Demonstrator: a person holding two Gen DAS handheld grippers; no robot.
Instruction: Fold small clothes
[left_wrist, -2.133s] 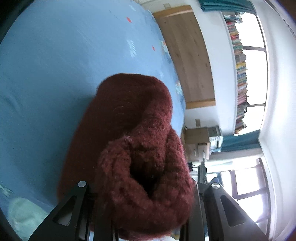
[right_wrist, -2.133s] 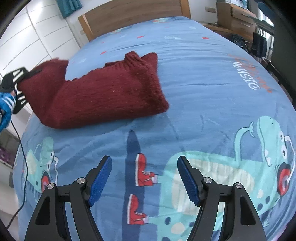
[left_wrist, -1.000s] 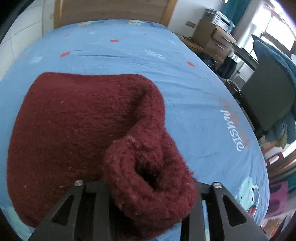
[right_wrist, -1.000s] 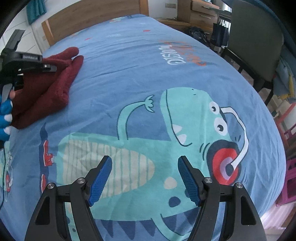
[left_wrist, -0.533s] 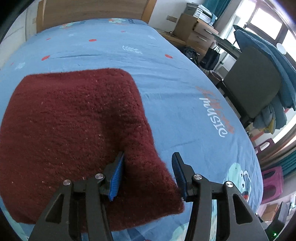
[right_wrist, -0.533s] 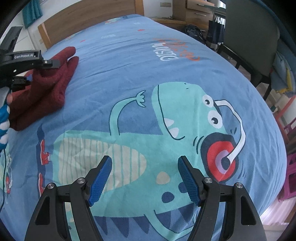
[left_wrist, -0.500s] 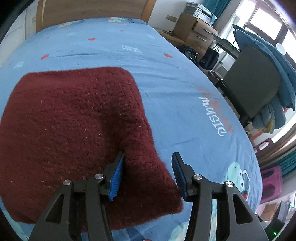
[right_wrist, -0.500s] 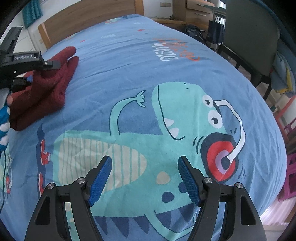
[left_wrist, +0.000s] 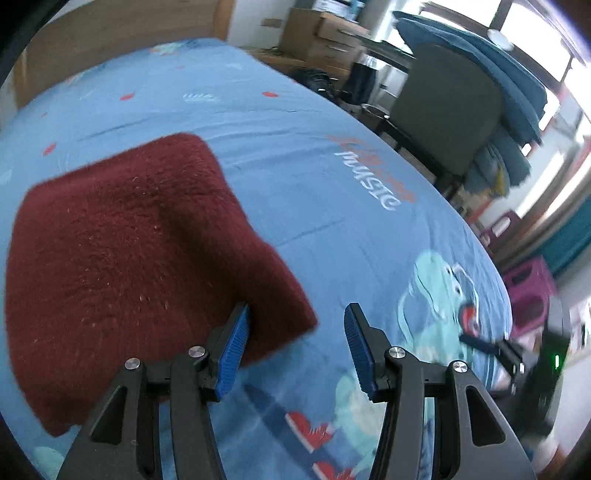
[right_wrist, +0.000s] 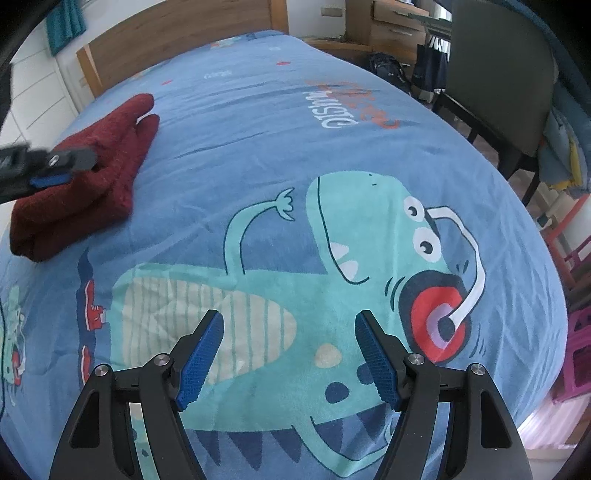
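Note:
A dark red knitted sweater (left_wrist: 129, 240) lies folded flat on the blue dinosaur-print bed sheet (left_wrist: 314, 184). My left gripper (left_wrist: 297, 308) hovers open just above the sweater's near right corner, and its blue pads touch nothing. The right wrist view shows the same sweater (right_wrist: 103, 162) at the far left with the left gripper (right_wrist: 79, 168) over it. Far from it, above the printed dinosaur, my right gripper (right_wrist: 290, 321) stands open and holds nothing.
A wooden headboard (right_wrist: 177, 48) closes the bed's far end. A dark chair (right_wrist: 498, 74) draped with blue cloth, drawers and a pink stool (right_wrist: 580, 350) stand beyond the bed's right edge. The sheet (right_wrist: 258, 129) slopes off at that edge.
My left gripper let go of the bunched sweater edge, opened, and lifted back to the right. The sweater now lies flat and folded. The right gripper swung away earlier, then stayed still.

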